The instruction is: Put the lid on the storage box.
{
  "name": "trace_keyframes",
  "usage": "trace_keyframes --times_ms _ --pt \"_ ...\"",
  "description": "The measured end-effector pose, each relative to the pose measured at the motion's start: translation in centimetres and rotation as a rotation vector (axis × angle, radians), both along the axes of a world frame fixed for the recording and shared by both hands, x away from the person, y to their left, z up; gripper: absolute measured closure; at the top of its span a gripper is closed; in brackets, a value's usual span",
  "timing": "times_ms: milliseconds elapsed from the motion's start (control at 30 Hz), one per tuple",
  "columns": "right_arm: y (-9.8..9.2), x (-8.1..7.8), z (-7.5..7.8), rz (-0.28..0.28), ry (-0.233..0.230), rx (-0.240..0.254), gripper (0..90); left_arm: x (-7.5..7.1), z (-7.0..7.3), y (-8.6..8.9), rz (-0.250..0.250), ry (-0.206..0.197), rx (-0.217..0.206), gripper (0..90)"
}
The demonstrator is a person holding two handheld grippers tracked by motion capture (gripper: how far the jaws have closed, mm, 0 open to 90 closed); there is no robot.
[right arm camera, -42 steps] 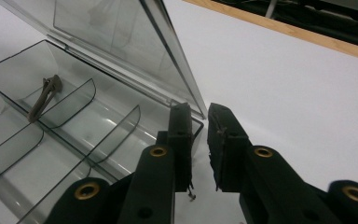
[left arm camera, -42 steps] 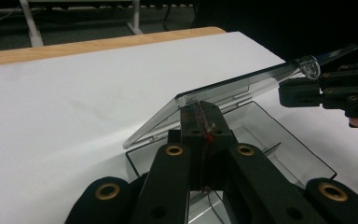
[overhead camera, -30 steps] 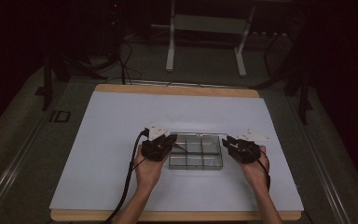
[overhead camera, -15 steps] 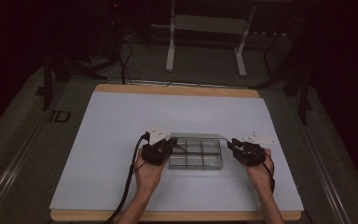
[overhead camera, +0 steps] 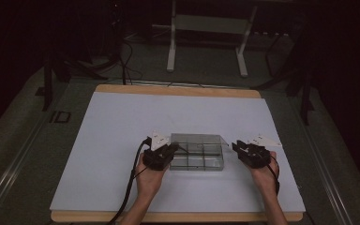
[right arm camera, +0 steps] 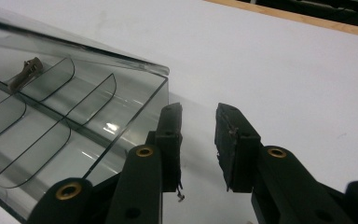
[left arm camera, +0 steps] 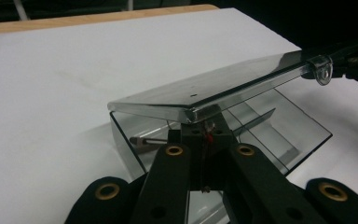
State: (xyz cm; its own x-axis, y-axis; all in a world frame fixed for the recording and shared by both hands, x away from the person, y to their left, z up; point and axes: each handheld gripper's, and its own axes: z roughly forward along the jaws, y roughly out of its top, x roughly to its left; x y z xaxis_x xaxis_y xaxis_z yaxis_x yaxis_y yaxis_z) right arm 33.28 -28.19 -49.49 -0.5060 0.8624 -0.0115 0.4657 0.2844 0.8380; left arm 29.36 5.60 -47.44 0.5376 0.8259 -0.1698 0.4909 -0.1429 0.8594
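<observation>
Hands are resting near the desk's [overhead camera: 98, 140] front edge, the left gripper [overhead camera: 161, 154] clamping its jaws on the clear smoky plastic compartment box [overhead camera: 199, 157], the right gripper [overhead camera: 248, 152] holding jaws apart just beside its wall.

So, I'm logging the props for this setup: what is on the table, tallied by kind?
Clear plastic compartment box, lid raised: 1
Small metal part inside a compartment of the box: 1
Hand-held grippers, left gripper and right gripper: 2
Total: 4
</observation>
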Motion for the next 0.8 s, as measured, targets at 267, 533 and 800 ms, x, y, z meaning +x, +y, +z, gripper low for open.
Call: trace_keyframes --times_ms 267,533,800 --pt "-0.1 -0.2 -0.1 -0.001 0.000 -0.004 71.4 -0.5 -0.8 0.0 -0.005 0.014 0.010 89.8" --pt "-0.4 -0.3 0.0 -0.005 -0.002 0.002 71.4 -1.2 -2.0 0.0 -0.002 0.031 0.021 89.8" --pt "-0.4 -0.4 -0.1 -0.006 -0.003 0.000 71.4 -1.7 -2.9 0.3 -0.007 0.038 0.025 89.8"
